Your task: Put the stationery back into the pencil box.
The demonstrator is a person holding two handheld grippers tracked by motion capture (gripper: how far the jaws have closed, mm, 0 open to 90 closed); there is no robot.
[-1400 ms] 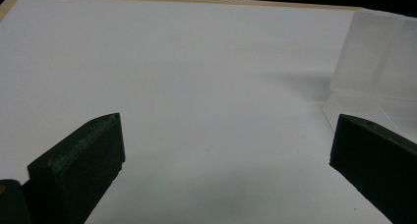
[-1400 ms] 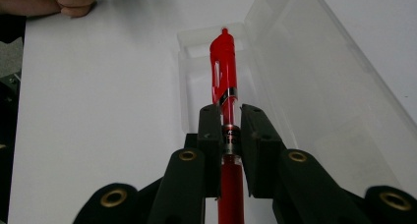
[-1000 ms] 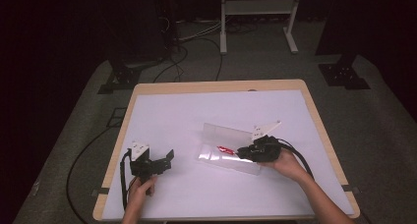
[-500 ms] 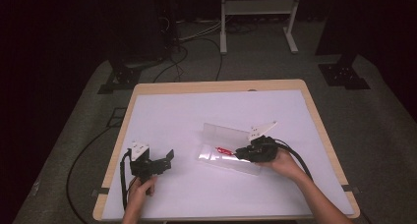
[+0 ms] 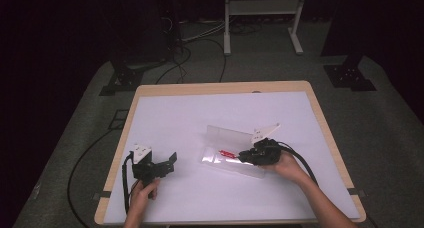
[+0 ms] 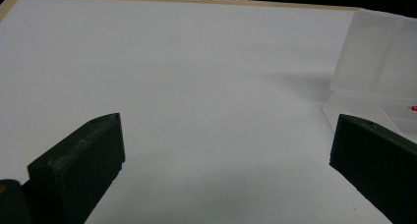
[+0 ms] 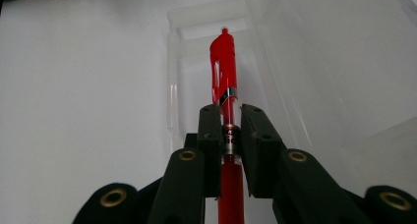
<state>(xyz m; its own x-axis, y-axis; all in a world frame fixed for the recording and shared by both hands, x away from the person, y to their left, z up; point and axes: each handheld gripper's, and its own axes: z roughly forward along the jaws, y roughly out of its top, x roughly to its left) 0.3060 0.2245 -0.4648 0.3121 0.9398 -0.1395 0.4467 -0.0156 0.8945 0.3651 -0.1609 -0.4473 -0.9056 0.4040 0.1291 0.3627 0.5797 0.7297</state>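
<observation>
One red pen (image 7: 224, 76) clamped in right tongs (image 7: 231, 130), lying inside clear plastic case (image 7: 314, 62) on desk (image 5: 200, 118); barrel print unreadable. Left tongs (image 6: 223, 150) wide open, empty.

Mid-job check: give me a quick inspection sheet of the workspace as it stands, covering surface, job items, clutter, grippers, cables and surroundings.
Surface: white table top with a wooden edge, lying flat.
Job's things: clear plastic case open on the table, lid raised; red pen lying along the inside of the case.
Clutter: nothing seen.
Grippers: right gripper shut on the red pen, fingers pressing its barrel from both sides; left gripper open, nothing between its fingers, resting apart from the case.
Cables: black cable trails from the right gripper; loose cables on the floor beyond the table.
Surroundings: grey carpet, white frame legs, dark stands.
</observation>
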